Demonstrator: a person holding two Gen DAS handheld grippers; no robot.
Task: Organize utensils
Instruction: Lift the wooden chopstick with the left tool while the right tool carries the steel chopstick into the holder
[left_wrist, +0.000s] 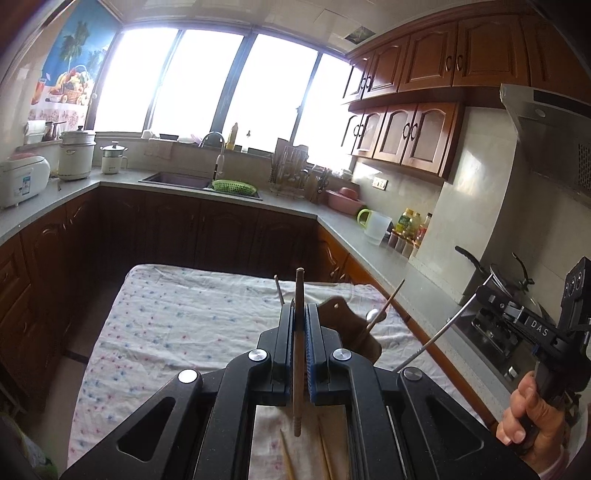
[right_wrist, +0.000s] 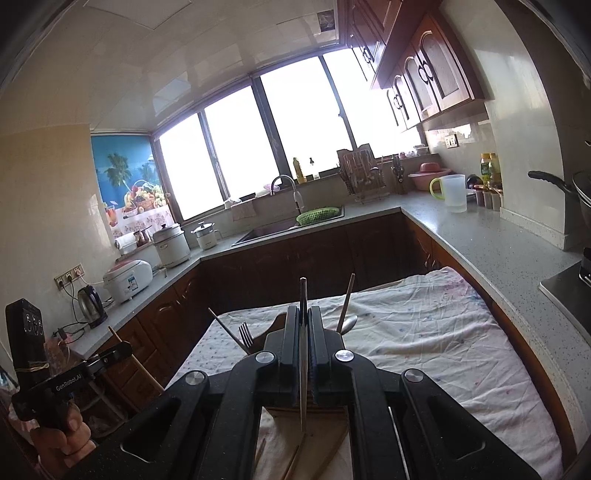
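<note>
My left gripper (left_wrist: 300, 314) is shut on a brown wooden chopstick (left_wrist: 298, 354), held upright above the cloth-covered table (left_wrist: 177, 317). My right gripper (right_wrist: 303, 314) is shut on a thin metal chopstick (right_wrist: 303, 369), also upright; it shows in the left wrist view (left_wrist: 476, 291) at the right with the metal stick (left_wrist: 432, 339) slanting down. A brown holder (left_wrist: 343, 317) just beyond the left fingers contains a spoon (left_wrist: 373, 315) and wooden sticks. In the right wrist view a fork (right_wrist: 245, 332), a spoon (right_wrist: 349, 322) and chopsticks stand beyond the fingers. Loose chopsticks (left_wrist: 286, 458) lie below.
A grey L-shaped counter (left_wrist: 373, 243) runs around the table, with a sink (left_wrist: 177, 179), green basket (left_wrist: 234, 186), dish rack (left_wrist: 291, 173), white jug (left_wrist: 376, 227) and rice cookers (left_wrist: 22, 179). A stove with a pan (left_wrist: 506, 291) is at the right.
</note>
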